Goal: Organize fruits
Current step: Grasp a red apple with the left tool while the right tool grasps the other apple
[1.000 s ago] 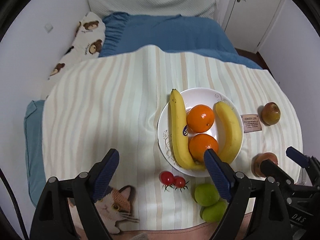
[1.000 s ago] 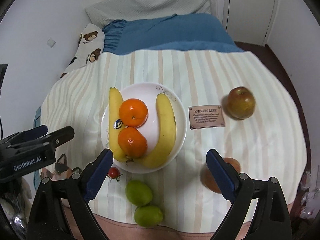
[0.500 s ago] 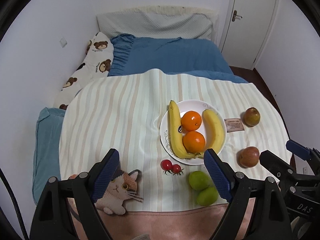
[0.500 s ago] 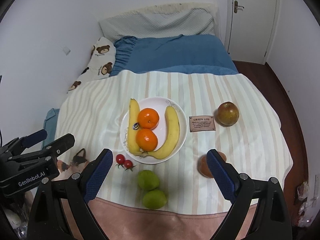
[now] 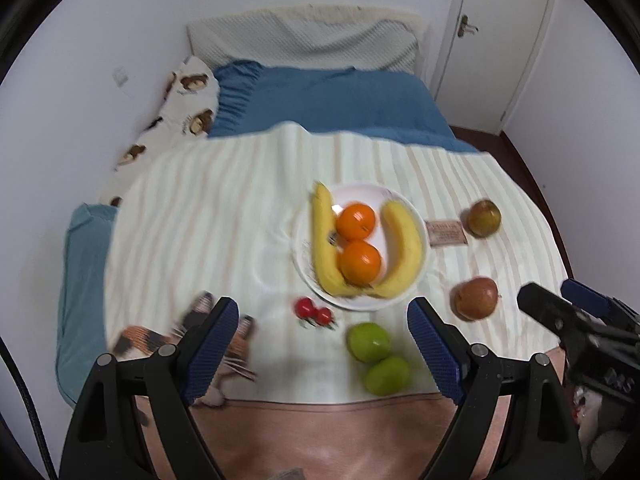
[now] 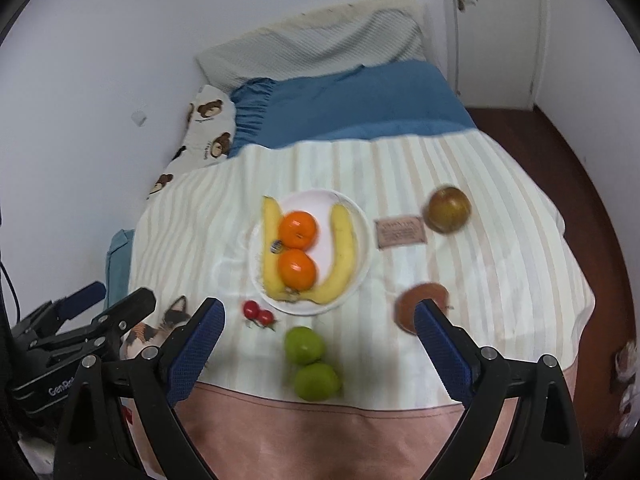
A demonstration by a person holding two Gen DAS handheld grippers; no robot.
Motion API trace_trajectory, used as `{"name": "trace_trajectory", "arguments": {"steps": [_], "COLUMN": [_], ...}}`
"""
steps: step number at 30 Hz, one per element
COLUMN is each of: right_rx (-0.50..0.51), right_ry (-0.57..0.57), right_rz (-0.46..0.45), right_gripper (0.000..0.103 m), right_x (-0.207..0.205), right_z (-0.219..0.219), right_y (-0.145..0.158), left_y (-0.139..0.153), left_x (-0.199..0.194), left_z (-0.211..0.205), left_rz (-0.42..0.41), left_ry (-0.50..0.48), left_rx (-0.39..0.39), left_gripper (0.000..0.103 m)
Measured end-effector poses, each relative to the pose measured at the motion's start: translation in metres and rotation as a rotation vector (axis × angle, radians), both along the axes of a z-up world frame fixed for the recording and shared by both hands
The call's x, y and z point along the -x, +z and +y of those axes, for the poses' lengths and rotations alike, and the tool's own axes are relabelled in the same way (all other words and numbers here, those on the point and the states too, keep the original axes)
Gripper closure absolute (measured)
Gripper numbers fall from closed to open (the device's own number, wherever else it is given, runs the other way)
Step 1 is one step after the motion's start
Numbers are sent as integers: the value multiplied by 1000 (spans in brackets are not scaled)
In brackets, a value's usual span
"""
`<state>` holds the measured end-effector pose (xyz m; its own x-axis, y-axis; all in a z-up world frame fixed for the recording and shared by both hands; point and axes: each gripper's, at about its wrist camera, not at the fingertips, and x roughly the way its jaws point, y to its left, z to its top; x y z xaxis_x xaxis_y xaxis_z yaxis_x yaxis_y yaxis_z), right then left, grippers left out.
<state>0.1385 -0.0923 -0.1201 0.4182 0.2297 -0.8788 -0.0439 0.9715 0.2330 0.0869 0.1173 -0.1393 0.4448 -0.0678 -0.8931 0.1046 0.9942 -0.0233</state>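
Your left gripper (image 5: 320,344) and right gripper (image 6: 320,346) both hover over the bed's near edge, fingers spread wide and holding nothing. Just beyond lie two green apples (image 6: 312,362) touching each other, with cherry tomatoes (image 6: 258,314) left of them and a red apple (image 5: 476,298) toward the right edge. Farther in, the white plate (image 6: 360,216) holds two bananas (image 6: 340,256) flanking two oranges (image 6: 298,250). A small card (image 6: 401,232) and another apple (image 6: 448,209) sit right of it.

L claw (image 5: 322,344) wide open, empty, R claw (image 6: 320,346) wide open, empty, both side by side
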Motion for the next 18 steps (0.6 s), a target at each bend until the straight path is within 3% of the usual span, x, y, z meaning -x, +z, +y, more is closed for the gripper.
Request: {"name": "trace_trajectory", "arguments": {"steps": [2,3,8,13,18], "right_rx": [12,10,2,-13,0], "right_ry": [-7,-17,-76,-138,-123], "right_rz": [41,70,120,155,163], "right_gripper": [41,45,46,42,41], "right_x": [-3,-5,-14,-39,-80], "right_z": [-15,-28,-77,-128,-155], "right_y": [-14,-24,-45,-60,-72], "left_y": [-19,-30,-94,-134,-172], "left_x": [-1,-2,-15,-34,-59], "left_z": [-22,-34,-97,-149,-195], "left_rz": [37,62,249,336,406], "left_ry": [-28,-47,-136,-156,-174], "left_rx": [-8,-4,78,138,158], "left_gripper": [17,17,17,17,17]}}
